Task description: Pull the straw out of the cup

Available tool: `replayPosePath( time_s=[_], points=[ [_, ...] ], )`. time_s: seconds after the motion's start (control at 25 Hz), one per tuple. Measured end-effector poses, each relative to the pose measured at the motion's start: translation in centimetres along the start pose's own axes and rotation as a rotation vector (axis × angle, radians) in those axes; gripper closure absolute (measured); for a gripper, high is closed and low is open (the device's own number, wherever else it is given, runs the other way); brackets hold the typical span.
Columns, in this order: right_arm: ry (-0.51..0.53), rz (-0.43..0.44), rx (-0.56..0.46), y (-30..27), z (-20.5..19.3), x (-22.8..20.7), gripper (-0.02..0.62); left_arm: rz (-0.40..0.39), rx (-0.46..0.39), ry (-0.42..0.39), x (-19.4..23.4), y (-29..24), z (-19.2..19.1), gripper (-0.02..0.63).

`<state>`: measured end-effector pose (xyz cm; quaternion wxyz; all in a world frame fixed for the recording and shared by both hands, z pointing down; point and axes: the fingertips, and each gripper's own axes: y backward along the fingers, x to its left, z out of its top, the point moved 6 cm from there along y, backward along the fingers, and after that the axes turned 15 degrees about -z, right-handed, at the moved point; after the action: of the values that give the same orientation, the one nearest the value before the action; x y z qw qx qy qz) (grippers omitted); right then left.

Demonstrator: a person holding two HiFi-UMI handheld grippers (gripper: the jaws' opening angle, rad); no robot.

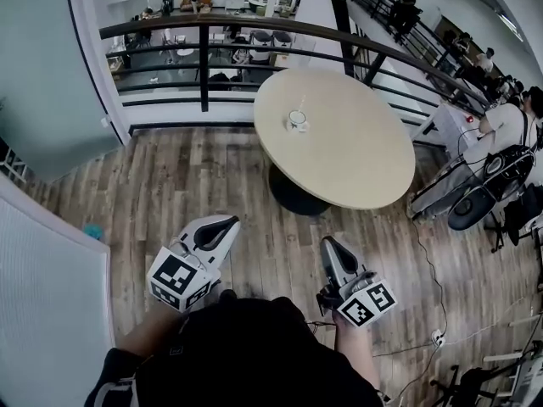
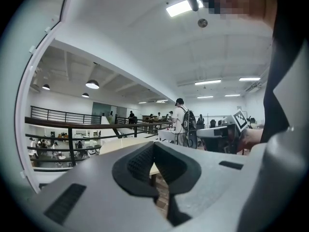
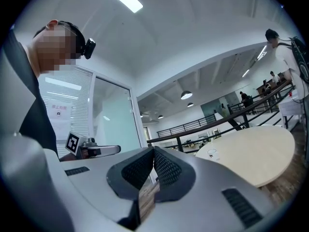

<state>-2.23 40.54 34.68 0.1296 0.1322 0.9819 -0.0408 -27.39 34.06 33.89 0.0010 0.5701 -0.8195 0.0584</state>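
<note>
**Mezzanine, seen from above.** A plank floor (image 1: 170, 193) ran to a railing (image 1: 204, 28). A round table (image 1: 356, 159) stood beside the railing. Ceiling lamps (image 2: 92, 84) appeared in the gripper views only. The left gripper (image 1: 226, 222) and right gripper (image 1: 328, 242) were closed and empty, well short of the cup (image 1: 297, 119), which stood on the table (straw too small to discern).

This is an open-plan office on an upper gallery: a black metal railing (image 1: 204, 32) looks down on a lower floor of desks and chairs (image 1: 212, 7). Wood-plank flooring (image 1: 195, 185), a round pale bench (image 1: 356, 151), a glass partition (image 3: 111, 124), ceiling strip lights (image 2: 212, 82) and people at workstations (image 1: 509, 121) along the right side show it.
</note>
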Motion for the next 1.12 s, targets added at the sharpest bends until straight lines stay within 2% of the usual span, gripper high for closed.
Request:
replayPosePath(
  time_s=[0.32,0.64,0.88,1.12],
  points=[
    [0.010,0.030,0.066,-2.9,-0.7,1.3,0.575,0.030,-0.009,0.063,2.5,1.5,-1.7,0.598],
    [-0.027,0.079,0.081,-7.2,-1.2,-1.2,0.575,0.080,0.000,0.069,5.6,-0.5,-1.6,0.598],
    [-0.027,0.137,0.080,-10.7,0.0,-4.3,0.575,0.093,0.013,0.065,8.2,-4.6,-0.7,0.598],
    [-0.049,0.114,0.083,-12.6,1.3,-10.7,0.575,0.064,0.020,0.048,10.0,-11.5,0.7,0.598]
  ],
)
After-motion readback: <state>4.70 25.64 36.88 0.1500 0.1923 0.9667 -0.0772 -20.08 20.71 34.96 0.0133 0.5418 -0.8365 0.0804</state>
